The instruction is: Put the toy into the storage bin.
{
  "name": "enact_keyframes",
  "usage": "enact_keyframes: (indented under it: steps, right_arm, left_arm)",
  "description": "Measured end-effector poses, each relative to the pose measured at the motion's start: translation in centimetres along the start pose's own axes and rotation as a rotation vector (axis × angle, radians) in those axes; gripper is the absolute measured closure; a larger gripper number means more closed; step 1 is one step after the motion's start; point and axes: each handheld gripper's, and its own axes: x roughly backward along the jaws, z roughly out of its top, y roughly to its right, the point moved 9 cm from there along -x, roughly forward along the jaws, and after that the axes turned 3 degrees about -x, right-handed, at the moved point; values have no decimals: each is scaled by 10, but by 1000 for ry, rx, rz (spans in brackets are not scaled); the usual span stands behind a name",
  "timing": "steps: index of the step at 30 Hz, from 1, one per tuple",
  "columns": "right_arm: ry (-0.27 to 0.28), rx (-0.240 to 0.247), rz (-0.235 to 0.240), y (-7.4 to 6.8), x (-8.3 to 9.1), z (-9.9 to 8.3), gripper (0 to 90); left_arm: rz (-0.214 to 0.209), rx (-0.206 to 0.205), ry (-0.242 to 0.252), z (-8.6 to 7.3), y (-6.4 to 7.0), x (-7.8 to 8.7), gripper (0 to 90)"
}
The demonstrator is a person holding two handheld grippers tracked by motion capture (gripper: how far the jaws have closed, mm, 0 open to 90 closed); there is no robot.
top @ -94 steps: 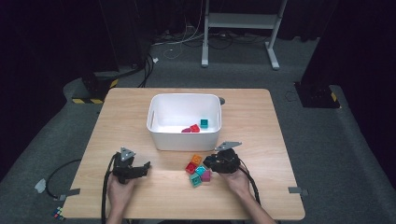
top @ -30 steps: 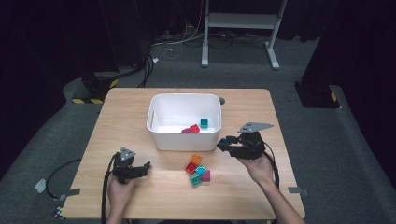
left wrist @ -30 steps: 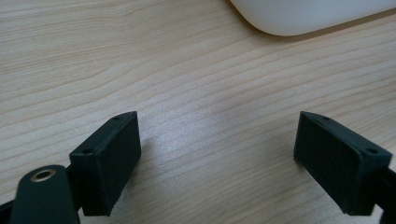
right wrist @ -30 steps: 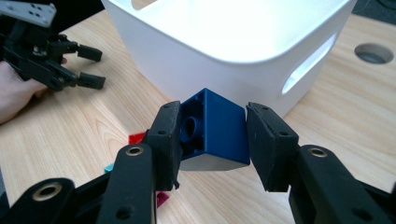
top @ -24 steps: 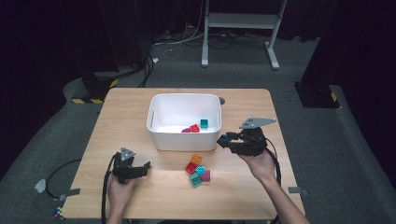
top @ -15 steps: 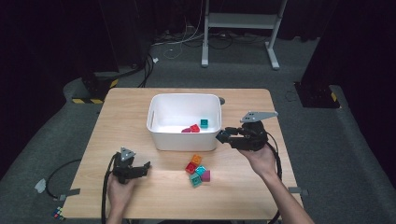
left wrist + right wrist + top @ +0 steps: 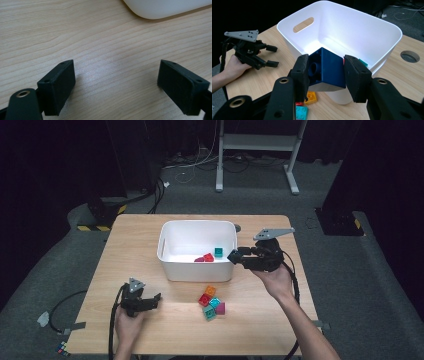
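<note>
Right gripper [image 7: 325, 72] fingers clamped on blue brick [image 7: 325, 70] — held just outside bin [image 7: 197, 227] right rim, bin lies dead ahead. Left gripper [image 7: 122, 82] fingers wide, idle on worktop [image 7: 100, 37].

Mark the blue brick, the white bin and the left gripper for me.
blue brick [image 7: 327, 68], right gripper view, on its dark side face between the jaws.
white bin [image 7: 196, 269], high view, on its near outer wall.
left gripper [image 7: 157, 298], high view, midway between its open fingertips.
</note>
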Motion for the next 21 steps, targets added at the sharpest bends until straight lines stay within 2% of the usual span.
enact_keyframes:
  steps: [21]
  right_arm:
    - [4,-12,-26,14,-13,29,568]
  left_arm:
    - [0,1,0,0,0,0,148]
